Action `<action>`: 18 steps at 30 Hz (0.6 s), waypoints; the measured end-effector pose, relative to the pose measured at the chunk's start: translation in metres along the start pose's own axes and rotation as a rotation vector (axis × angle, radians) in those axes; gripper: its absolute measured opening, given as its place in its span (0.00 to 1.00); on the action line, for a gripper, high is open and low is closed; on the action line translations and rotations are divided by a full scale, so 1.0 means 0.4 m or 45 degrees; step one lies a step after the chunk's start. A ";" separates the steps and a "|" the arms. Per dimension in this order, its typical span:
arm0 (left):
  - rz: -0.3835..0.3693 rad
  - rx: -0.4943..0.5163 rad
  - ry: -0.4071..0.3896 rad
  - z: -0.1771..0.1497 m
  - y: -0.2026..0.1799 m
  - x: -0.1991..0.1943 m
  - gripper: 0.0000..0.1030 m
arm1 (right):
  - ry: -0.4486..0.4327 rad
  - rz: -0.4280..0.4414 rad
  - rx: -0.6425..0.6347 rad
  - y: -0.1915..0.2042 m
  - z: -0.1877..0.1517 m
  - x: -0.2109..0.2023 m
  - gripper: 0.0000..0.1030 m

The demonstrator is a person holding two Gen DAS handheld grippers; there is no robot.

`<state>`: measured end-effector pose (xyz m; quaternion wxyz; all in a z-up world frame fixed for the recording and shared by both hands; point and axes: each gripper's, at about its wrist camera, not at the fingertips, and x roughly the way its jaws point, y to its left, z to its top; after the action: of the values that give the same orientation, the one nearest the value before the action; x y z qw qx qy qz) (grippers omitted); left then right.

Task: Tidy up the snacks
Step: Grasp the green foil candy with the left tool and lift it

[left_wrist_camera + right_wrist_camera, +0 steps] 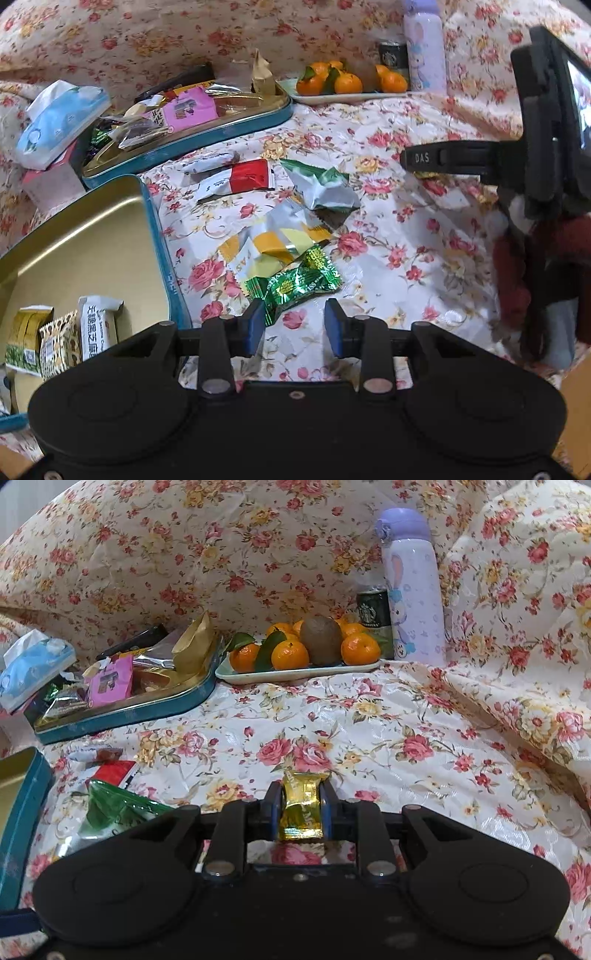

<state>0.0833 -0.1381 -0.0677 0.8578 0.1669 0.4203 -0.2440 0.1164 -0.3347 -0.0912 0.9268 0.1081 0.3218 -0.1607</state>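
Right tool (300, 805) grips gold candy (300, 810) (left tool (294, 325) spread).

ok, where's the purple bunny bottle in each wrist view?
Left wrist: purple bunny bottle at top, right of centre, lid partly cut off by the frame.
Right wrist: bottle upper right, standing upright, fully visible.
Shared landmark: the plate of oranges just to its left in both.

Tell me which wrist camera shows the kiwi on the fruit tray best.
The right wrist view: the kiwi stands unobstructed among the mandarins on the fruit tray. In the left wrist view the tray is small and distant, and only mandarins are clearly recognisable there.
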 end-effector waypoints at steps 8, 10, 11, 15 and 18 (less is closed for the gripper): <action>0.027 0.032 -0.028 0.012 -0.003 0.012 0.42 | -0.045 0.054 0.059 -0.020 -0.010 0.003 0.23; 0.036 0.066 -0.032 0.012 -0.009 0.018 0.43 | -0.048 0.087 0.107 -0.036 -0.010 0.003 0.23; 0.044 0.084 -0.036 0.012 -0.013 0.020 0.43 | -0.049 0.087 0.109 -0.036 -0.010 0.003 0.23; 0.060 0.169 -0.054 0.021 -0.029 0.027 0.44 | -0.051 0.073 0.092 -0.025 -0.012 0.003 0.23; 0.053 0.223 -0.054 0.030 -0.032 0.034 0.45 | -0.052 0.083 0.106 -0.030 -0.012 0.004 0.23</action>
<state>0.0908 -0.1584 -0.0727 0.8536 0.2447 0.3756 -0.2653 0.1104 -0.3446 -0.0970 0.9327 0.1535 0.2921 -0.1458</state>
